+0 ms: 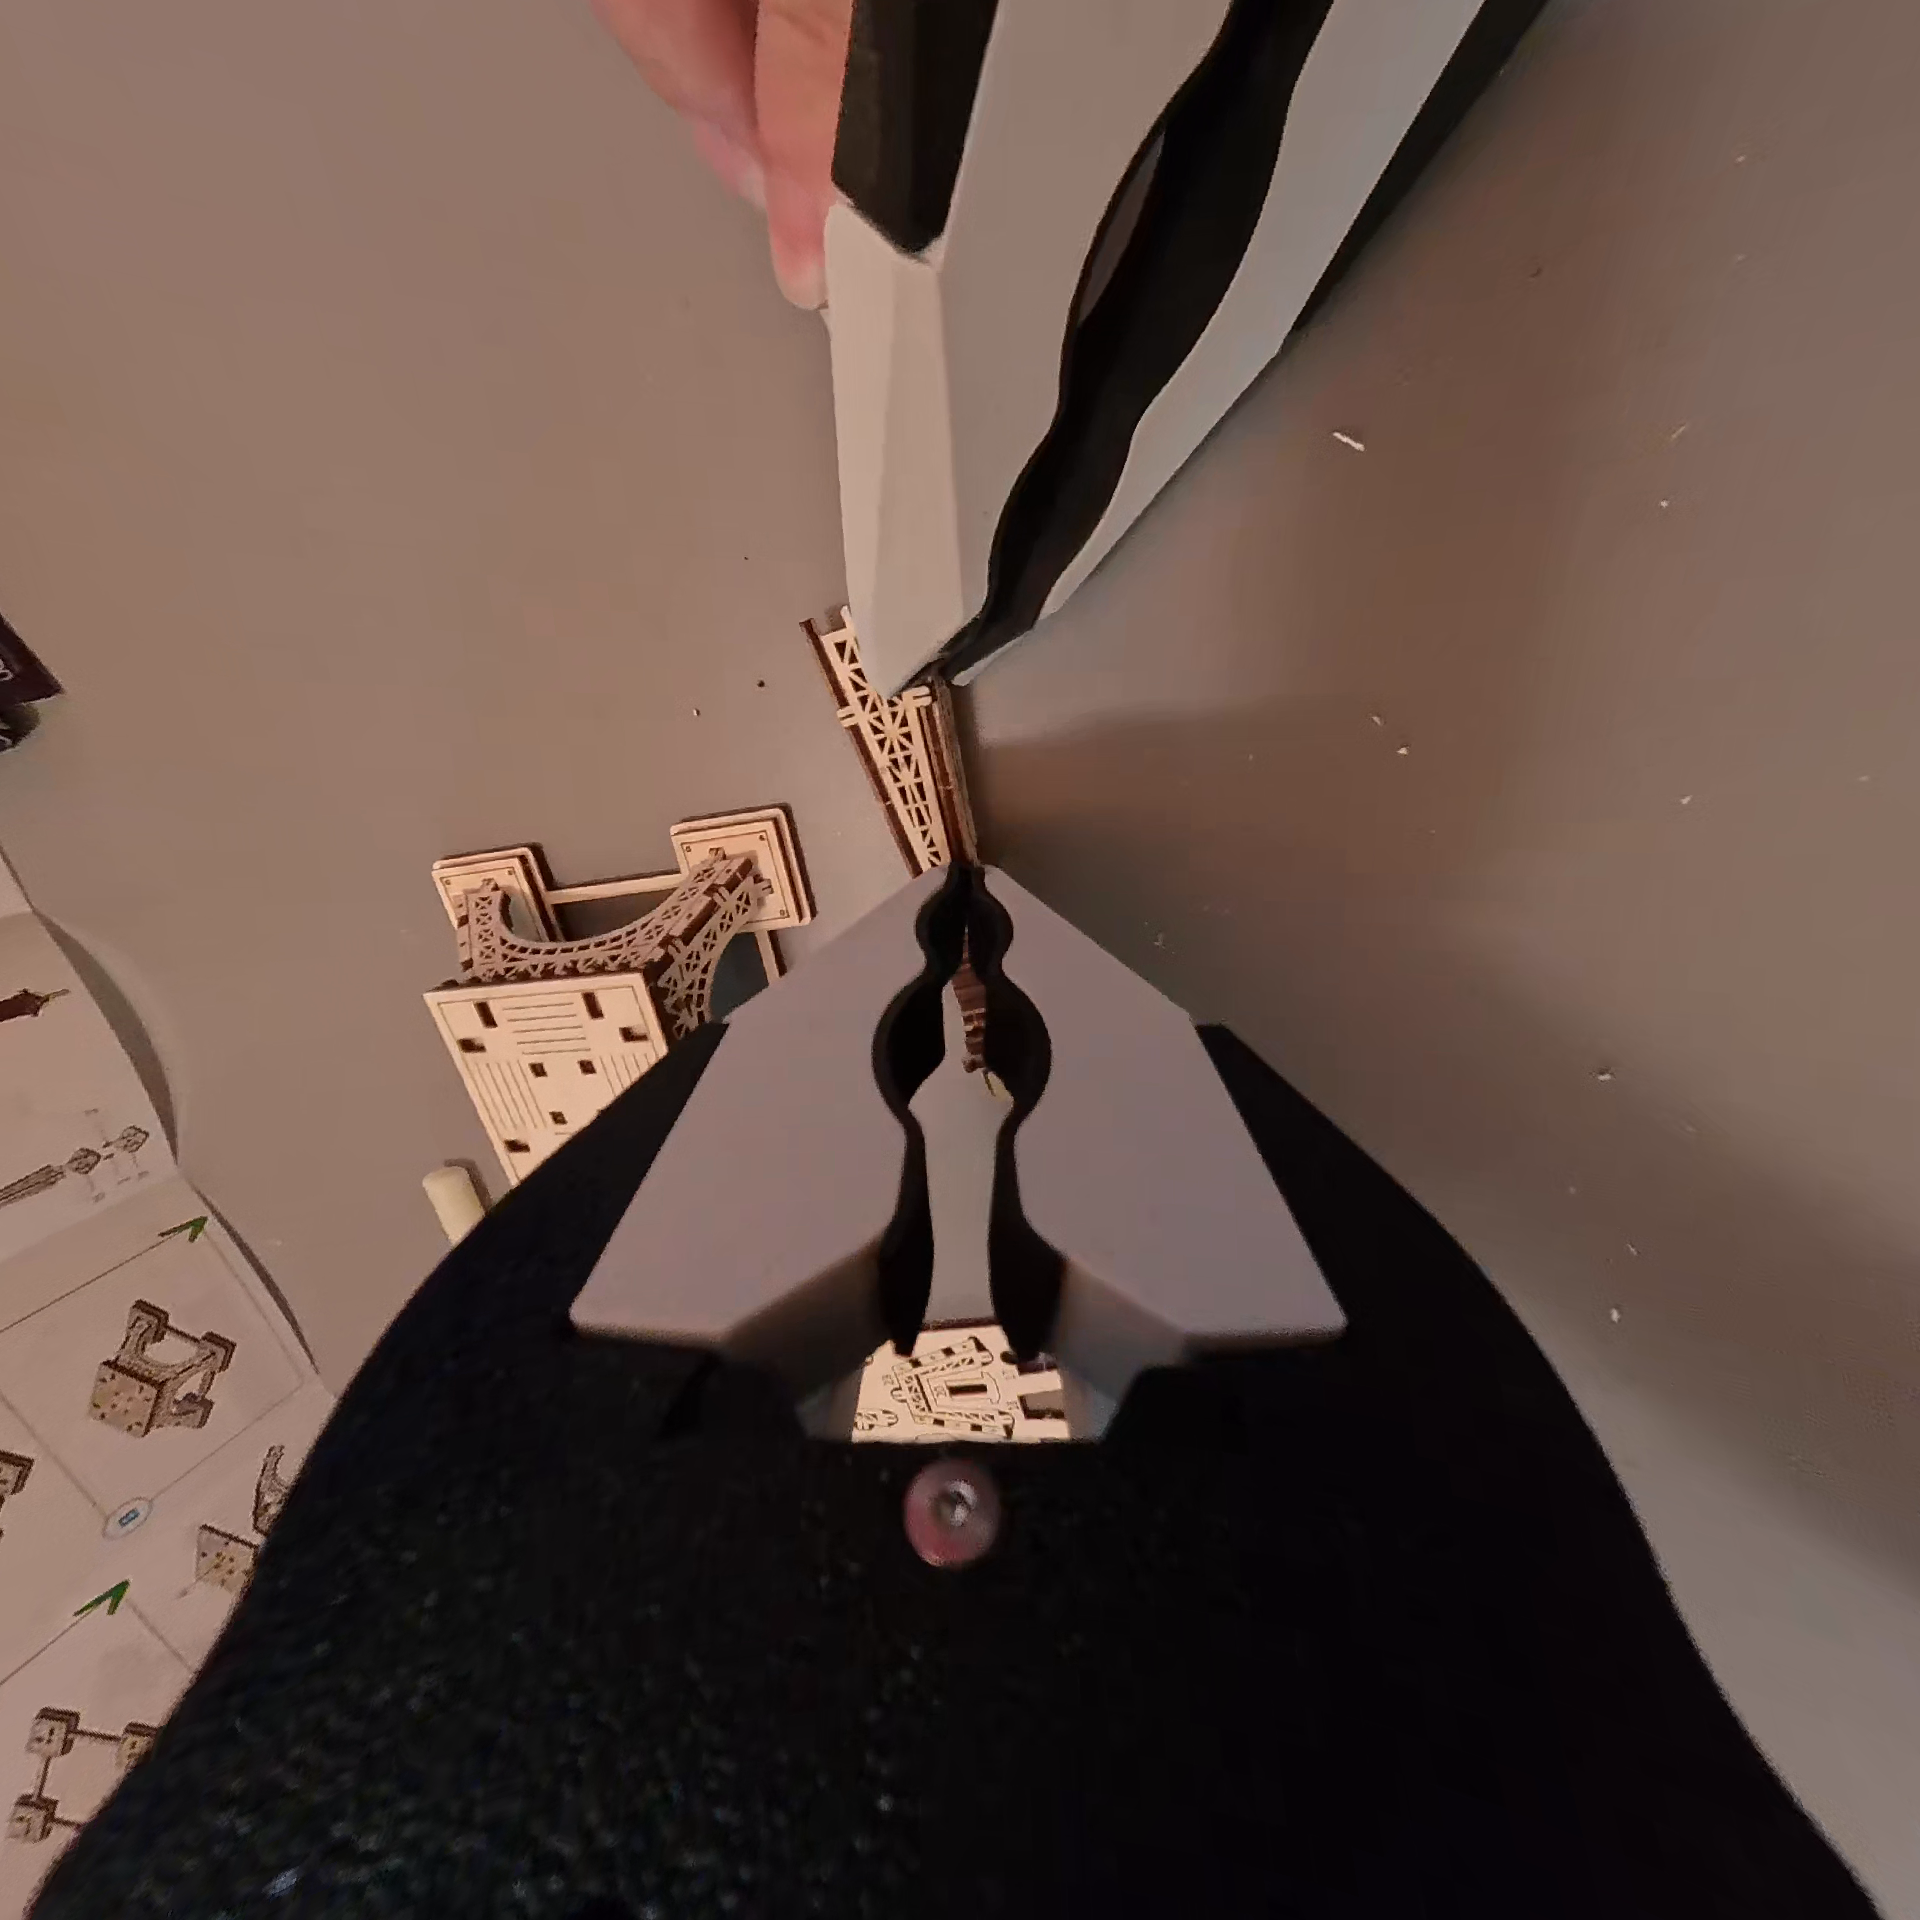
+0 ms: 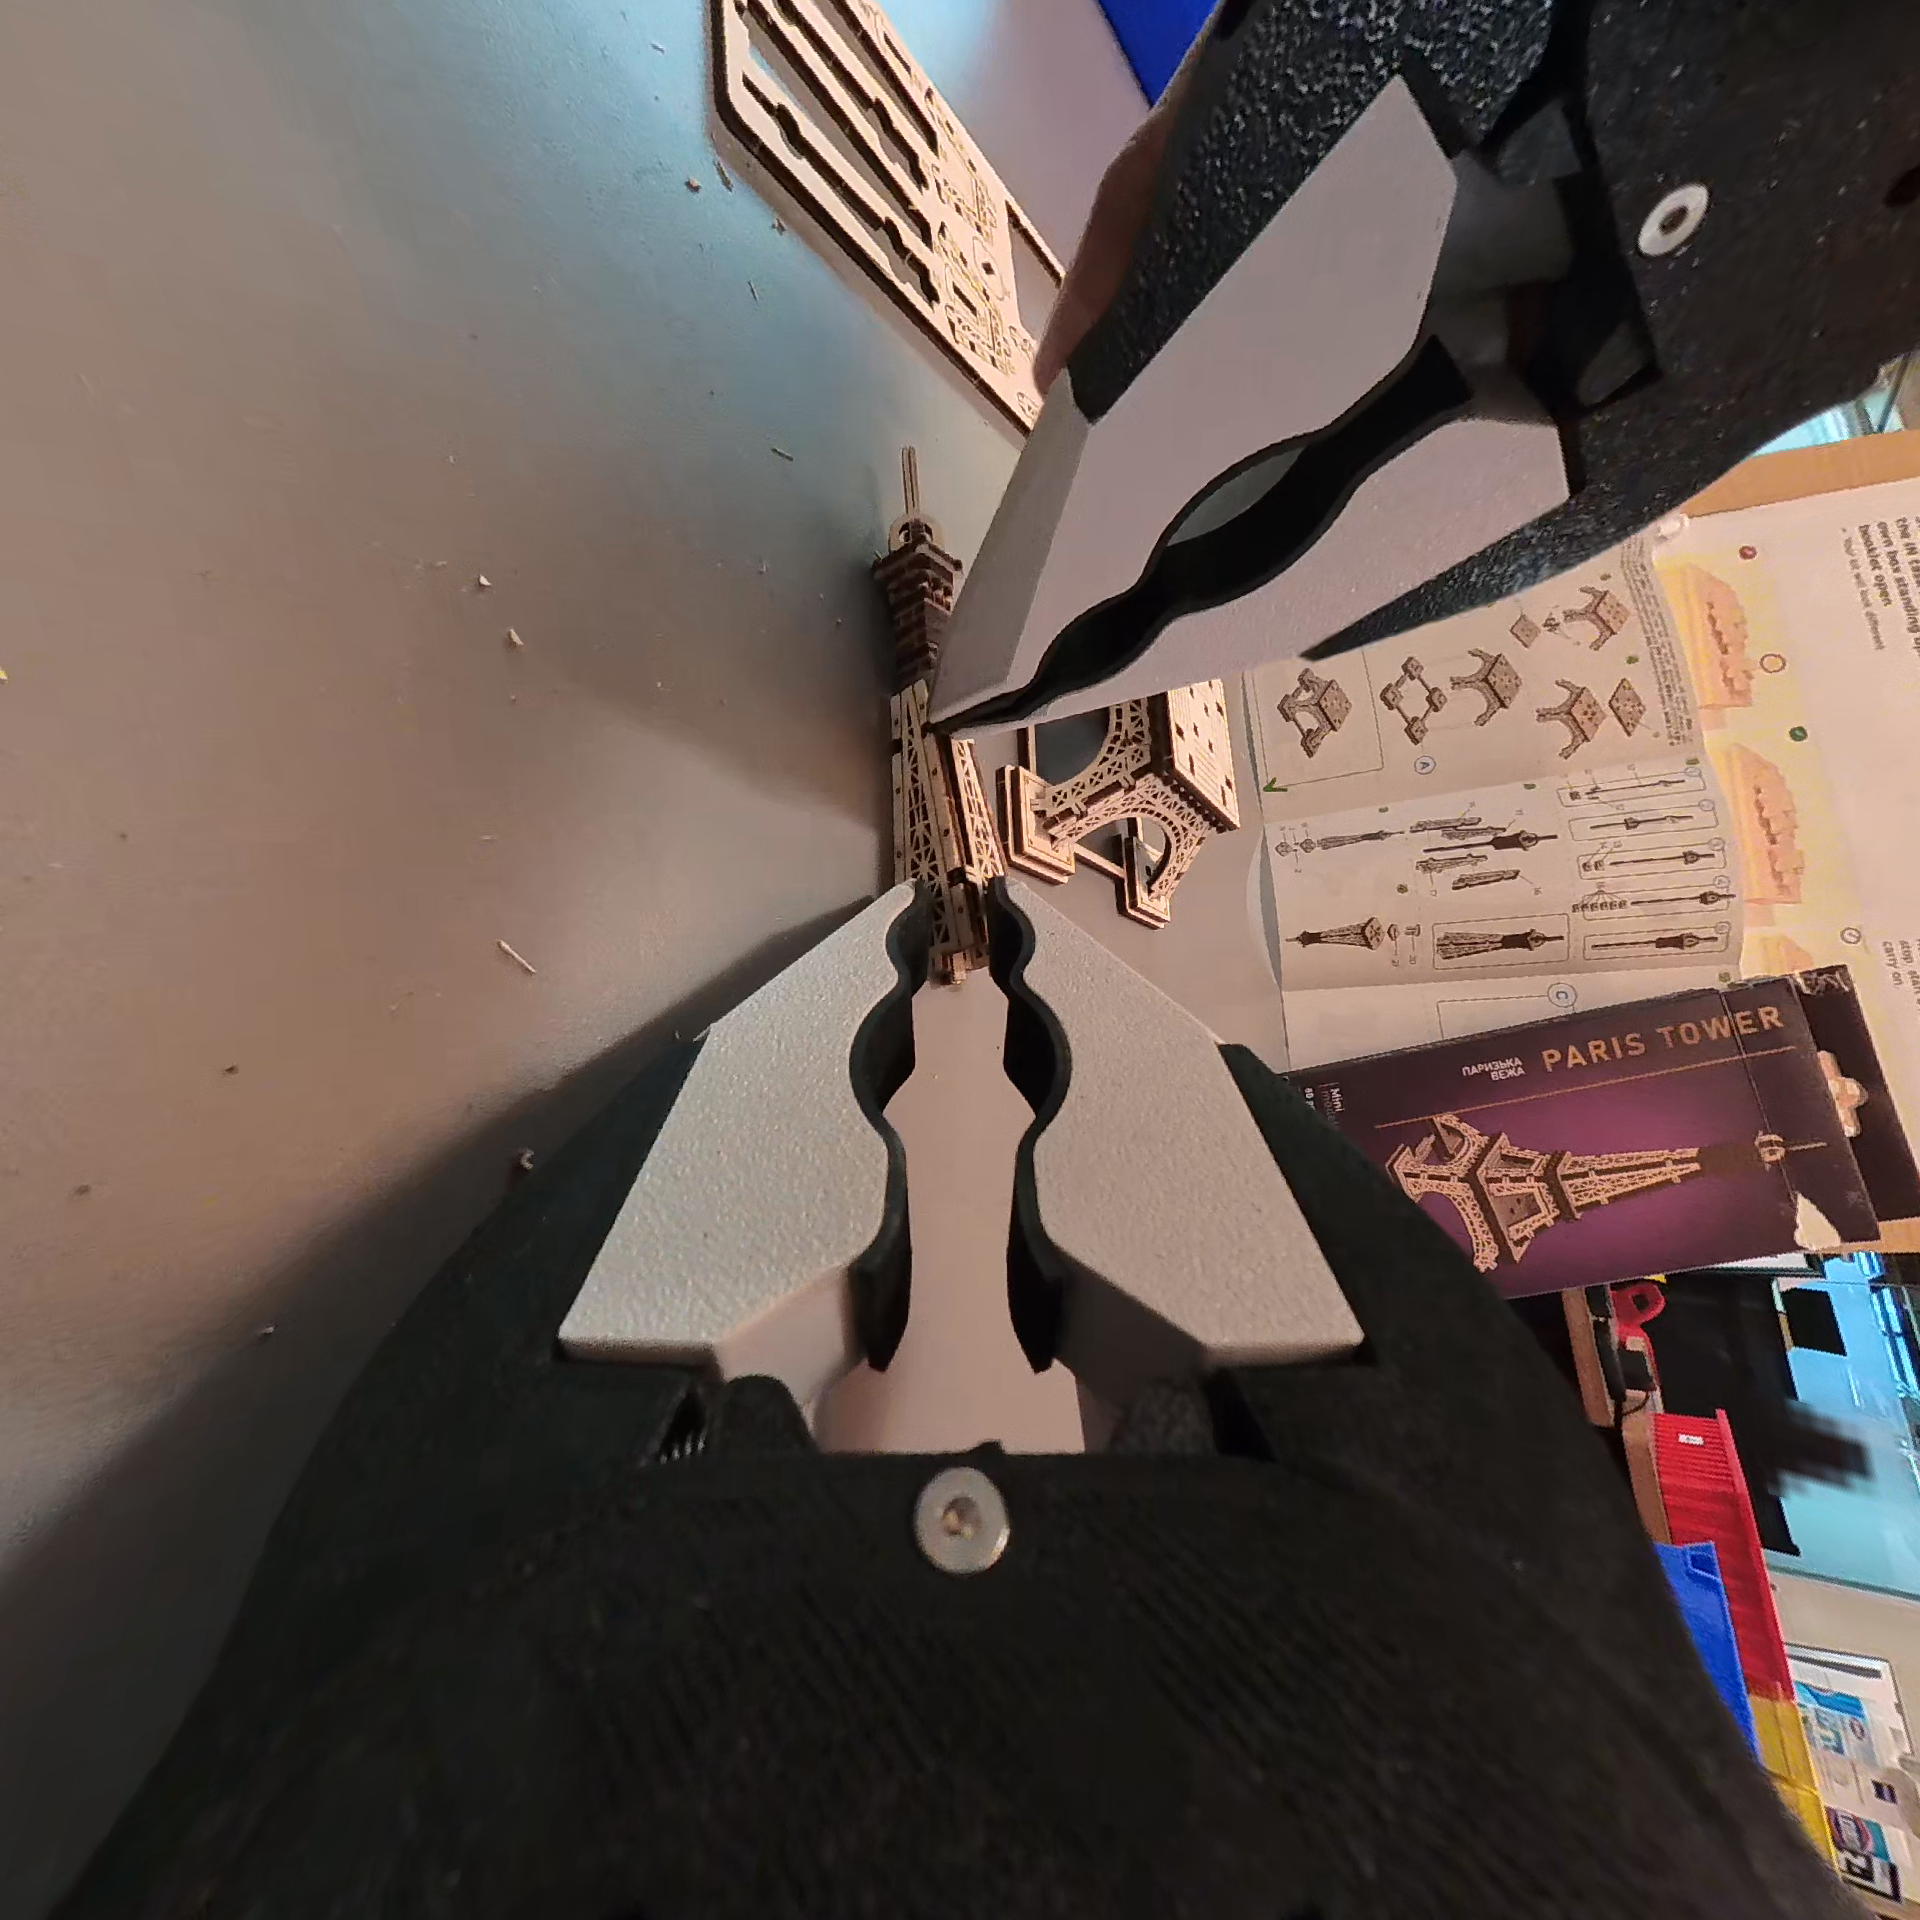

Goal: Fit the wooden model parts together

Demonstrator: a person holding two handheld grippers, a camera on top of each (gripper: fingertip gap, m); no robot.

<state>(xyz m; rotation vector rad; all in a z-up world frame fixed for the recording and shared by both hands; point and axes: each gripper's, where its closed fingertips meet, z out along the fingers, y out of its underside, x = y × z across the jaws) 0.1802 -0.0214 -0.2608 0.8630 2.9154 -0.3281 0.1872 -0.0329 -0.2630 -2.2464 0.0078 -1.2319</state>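
Observation:
A slim wooden lattice tower section [image 2: 920, 790] with a dark top and thin spire is held just above the grey table between both grippers. My right gripper [image 2: 956, 899] is shut on its wider lower end. My left gripper [image 1: 961, 878] is shut on its narrow upper part, with dark pieces showing between the pads. In the left wrist view the right gripper [image 1: 935, 675] comes in from the top onto the lattice section [image 1: 899, 758]. In the right wrist view the left gripper [image 2: 940, 719] comes in from the upper right. The arched tower base [image 1: 582, 977] lies on its side nearby; it also shows in the right wrist view [image 2: 1122, 810].
An open instruction booklet [image 2: 1475, 831] and a dark purple box [image 2: 1590, 1143] lie to the right. A punched wooden parts sheet [image 2: 883, 187] lies at the back. A hand [image 1: 769, 125] grips the right tool. A small pale stick [image 1: 452, 1195] lies beside the base. Wood chips dot the table. The grippers are tip to tip, or close to it.

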